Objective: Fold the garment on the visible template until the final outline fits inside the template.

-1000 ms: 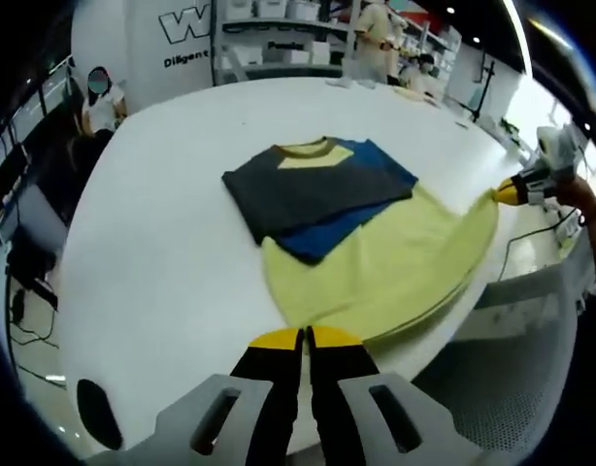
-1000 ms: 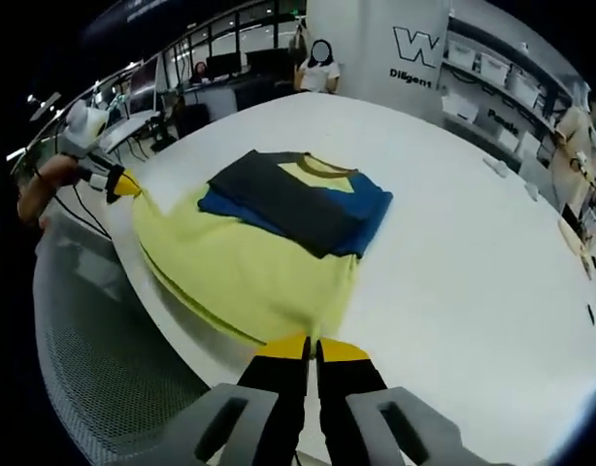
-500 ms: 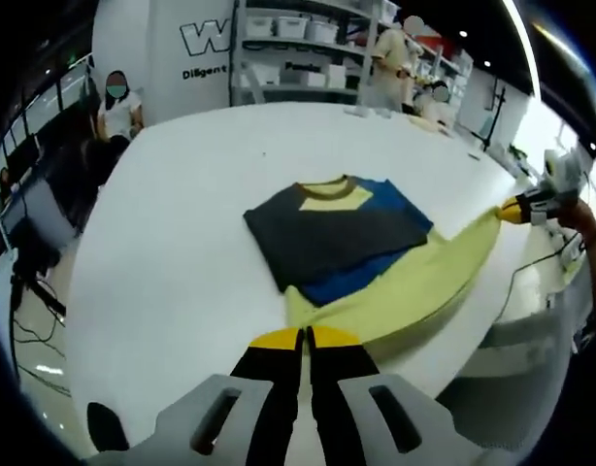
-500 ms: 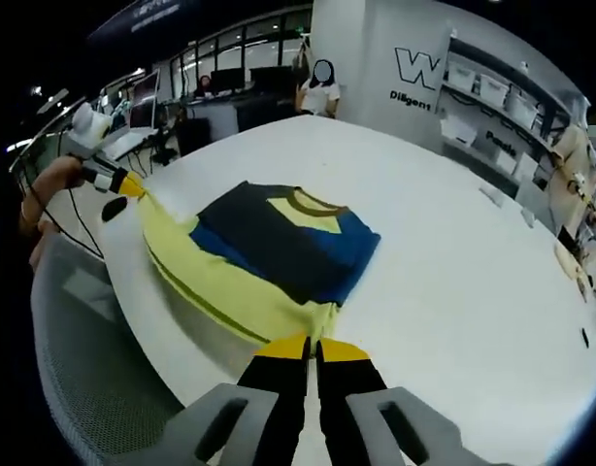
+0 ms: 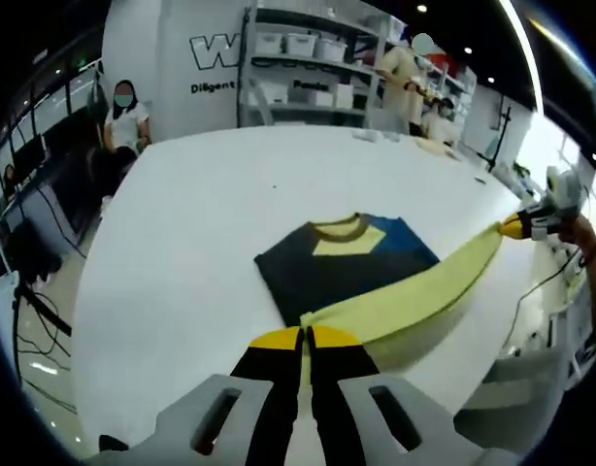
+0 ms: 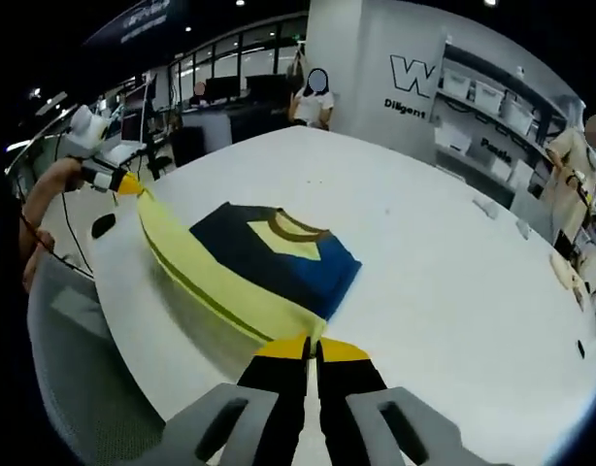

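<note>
A T-shirt (image 5: 342,267) lies on the white table (image 5: 172,243), its sleeves folded in: dark grey and blue panels with a yellow collar. Its yellow lower part (image 5: 414,296) is raised off the table as a taut band. My left gripper (image 5: 306,336) is shut on one hem corner at the bottom of the left gripper view. The right gripper (image 5: 513,228) pinches the other corner at the far right. In the right gripper view the T-shirt (image 6: 274,248) lies ahead, my right gripper (image 6: 311,346) is shut on the hem, and the left gripper (image 6: 129,184) holds the far end.
The table edge (image 6: 133,320) runs close under the lifted hem, with a grey mesh chair (image 6: 70,388) below it. A seated person (image 5: 123,112) and shelves with boxes (image 5: 308,68) are beyond the far side. Small items (image 6: 516,228) lie on the far tabletop.
Both grippers have lifted the yellow hem and carried it up toward the collar. The yellow part that lay flat now hangs as a narrow stretched band.
</note>
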A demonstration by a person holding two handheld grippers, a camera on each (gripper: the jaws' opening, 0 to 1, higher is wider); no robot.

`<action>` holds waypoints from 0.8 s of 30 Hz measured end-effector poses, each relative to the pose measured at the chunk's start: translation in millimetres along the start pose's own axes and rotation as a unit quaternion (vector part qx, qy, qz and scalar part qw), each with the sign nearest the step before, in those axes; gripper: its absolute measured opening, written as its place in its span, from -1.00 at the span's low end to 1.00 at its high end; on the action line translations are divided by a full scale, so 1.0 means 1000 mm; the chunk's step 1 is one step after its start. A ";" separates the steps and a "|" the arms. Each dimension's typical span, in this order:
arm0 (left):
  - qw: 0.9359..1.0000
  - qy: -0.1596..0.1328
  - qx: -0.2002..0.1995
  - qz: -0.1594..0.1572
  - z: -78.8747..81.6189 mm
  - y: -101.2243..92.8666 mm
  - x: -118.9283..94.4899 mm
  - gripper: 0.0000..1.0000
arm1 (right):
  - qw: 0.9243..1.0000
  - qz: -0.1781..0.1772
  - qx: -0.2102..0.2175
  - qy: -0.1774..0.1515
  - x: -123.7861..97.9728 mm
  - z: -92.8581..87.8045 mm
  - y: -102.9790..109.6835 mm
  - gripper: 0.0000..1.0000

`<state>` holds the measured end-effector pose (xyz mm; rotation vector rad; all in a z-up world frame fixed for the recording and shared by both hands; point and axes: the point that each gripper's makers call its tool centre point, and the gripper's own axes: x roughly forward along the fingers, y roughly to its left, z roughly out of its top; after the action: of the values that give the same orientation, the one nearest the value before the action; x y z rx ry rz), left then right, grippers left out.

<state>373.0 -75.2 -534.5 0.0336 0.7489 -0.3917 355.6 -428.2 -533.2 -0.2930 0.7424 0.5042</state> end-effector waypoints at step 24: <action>0.998 -0.011 -0.027 0.048 0.027 0.035 0.056 -1.00 | 0.999 -0.015 0.043 0.001 0.073 0.024 -0.026 -1.00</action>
<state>440.2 -65.9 -556.0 0.0138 0.7333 -0.2794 428.7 -415.9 -566.1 -0.2236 0.7597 0.4428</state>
